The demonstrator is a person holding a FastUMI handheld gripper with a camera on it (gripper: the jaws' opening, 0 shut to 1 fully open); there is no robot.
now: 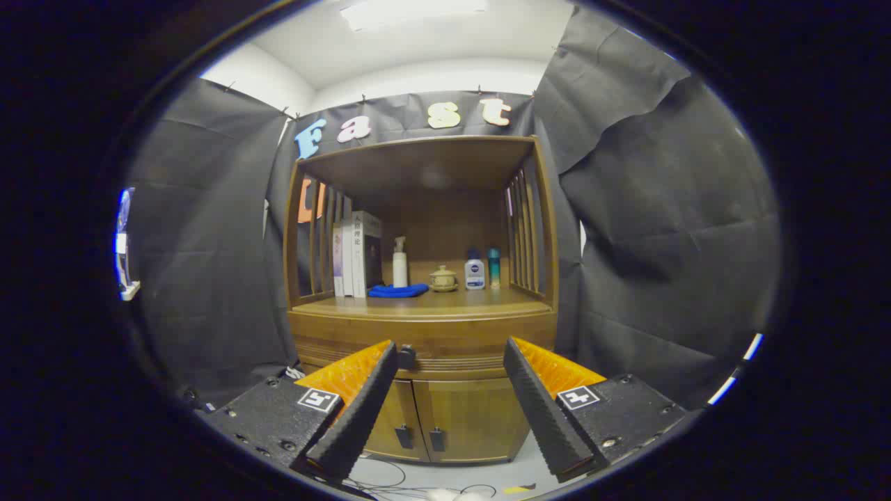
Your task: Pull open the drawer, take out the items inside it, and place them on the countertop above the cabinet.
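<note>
The tongs (451, 351) are spread wide, ribbed fingers (362, 410) gripping nothing, with open room between them. Just beyond them stands the wooden cabinet (424, 334); its drawer (445, 344) is closed, the dark knob (406, 356) beside the left fingertip. Above, the desk (445, 303) carries books (356, 254), a blue cloth (398, 290) and bottles (475, 271).

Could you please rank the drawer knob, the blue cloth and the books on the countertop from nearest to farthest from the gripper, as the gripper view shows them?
The gripper is open, jaws apart, short of the cabinet.
1. Drawer knob: just beyond the left jaw, on the drawer front.
2. Blue cloth: on the countertop, left of centre.
3. Books: upright at the countertop's left, barely farther than the cloth, too close to call.
</note>
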